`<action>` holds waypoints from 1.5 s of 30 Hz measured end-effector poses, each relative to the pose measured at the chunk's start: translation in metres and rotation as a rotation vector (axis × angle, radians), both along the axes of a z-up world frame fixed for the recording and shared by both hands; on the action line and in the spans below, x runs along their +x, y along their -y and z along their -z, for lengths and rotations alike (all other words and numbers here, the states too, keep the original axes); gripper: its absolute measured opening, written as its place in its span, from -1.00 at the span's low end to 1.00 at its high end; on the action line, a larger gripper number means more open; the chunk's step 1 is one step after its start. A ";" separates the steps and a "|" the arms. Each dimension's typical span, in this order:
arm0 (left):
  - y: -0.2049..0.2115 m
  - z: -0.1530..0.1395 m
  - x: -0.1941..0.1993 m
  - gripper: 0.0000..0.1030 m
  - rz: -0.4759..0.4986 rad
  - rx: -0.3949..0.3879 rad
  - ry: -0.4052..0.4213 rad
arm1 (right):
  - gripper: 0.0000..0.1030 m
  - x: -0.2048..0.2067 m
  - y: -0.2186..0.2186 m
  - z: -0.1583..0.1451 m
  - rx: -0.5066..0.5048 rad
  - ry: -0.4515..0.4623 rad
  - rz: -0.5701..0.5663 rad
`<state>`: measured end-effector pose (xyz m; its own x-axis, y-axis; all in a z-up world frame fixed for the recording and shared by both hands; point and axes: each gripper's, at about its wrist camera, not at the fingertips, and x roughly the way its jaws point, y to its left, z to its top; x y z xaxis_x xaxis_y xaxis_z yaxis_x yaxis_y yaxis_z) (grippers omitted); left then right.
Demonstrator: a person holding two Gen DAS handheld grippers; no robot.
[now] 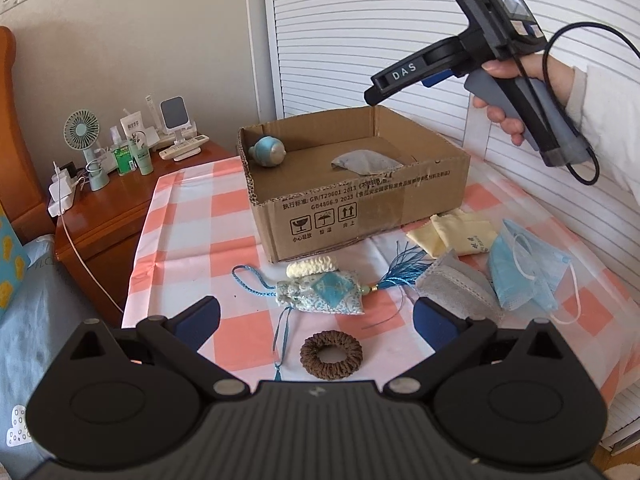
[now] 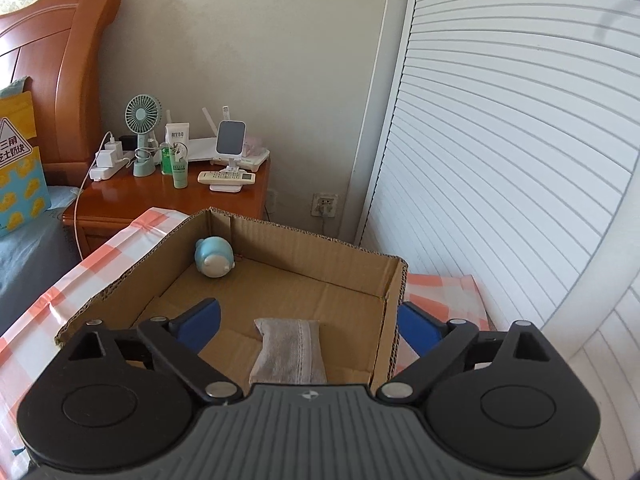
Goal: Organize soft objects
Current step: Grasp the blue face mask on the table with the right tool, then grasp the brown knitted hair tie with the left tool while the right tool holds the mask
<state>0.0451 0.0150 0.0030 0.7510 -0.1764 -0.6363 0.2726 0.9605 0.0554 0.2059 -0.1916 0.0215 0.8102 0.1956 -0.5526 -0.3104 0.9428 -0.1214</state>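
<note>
An open cardboard box [image 1: 360, 200] stands on the checked cloth and holds a blue round plush [image 1: 267, 151] and a grey cloth pouch [image 1: 366, 161]. In front of it lie a blue patterned sachet with a tassel [image 1: 326, 294], a brown scrunchie [image 1: 331, 355], a grey cloth [image 1: 456, 284], a yellow cloth [image 1: 456, 234] and blue face masks [image 1: 524, 268]. My left gripper [image 1: 316, 320] is open and empty above the sachet and scrunchie. My right gripper [image 2: 308, 322] is open and empty above the box [image 2: 280, 280], over the grey pouch [image 2: 288, 350]; the plush [image 2: 214, 257] lies in the far corner.
A wooden nightstand [image 1: 112, 208] at the left carries a small fan [image 1: 86, 140], bottles, a remote and chargers. A bed lies at the far left. White slatted doors [image 1: 400, 32] stand behind the box. The cloth's front edge is close to my left gripper.
</note>
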 end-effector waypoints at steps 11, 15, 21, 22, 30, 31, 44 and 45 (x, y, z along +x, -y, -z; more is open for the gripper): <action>-0.004 -0.006 -0.017 0.99 -0.010 -0.019 0.021 | 1.00 -0.091 0.026 0.017 0.029 -0.068 0.103; -0.004 -0.005 -0.024 0.99 -0.006 -0.022 0.025 | 1.00 -0.125 0.031 0.036 0.029 -0.088 0.144; -0.005 -0.002 -0.030 0.99 -0.007 -0.018 0.019 | 1.00 -0.158 0.037 0.071 0.055 -0.139 0.214; -0.006 -0.002 -0.030 0.99 -0.008 -0.018 0.017 | 1.00 -0.161 0.035 0.076 0.059 -0.142 0.224; -0.006 0.006 -0.029 0.99 -0.008 -0.009 -0.005 | 1.00 -0.180 0.036 0.108 0.040 -0.172 0.288; -0.006 0.007 -0.028 0.99 -0.007 -0.009 -0.008 | 1.00 -0.182 0.037 0.110 0.041 -0.176 0.290; -0.001 0.057 0.000 0.99 0.028 -0.013 -0.168 | 1.00 -0.186 0.044 0.127 0.039 -0.186 0.290; 0.000 0.062 0.002 0.99 0.026 -0.015 -0.184 | 1.00 -0.186 0.045 0.127 0.041 -0.183 0.287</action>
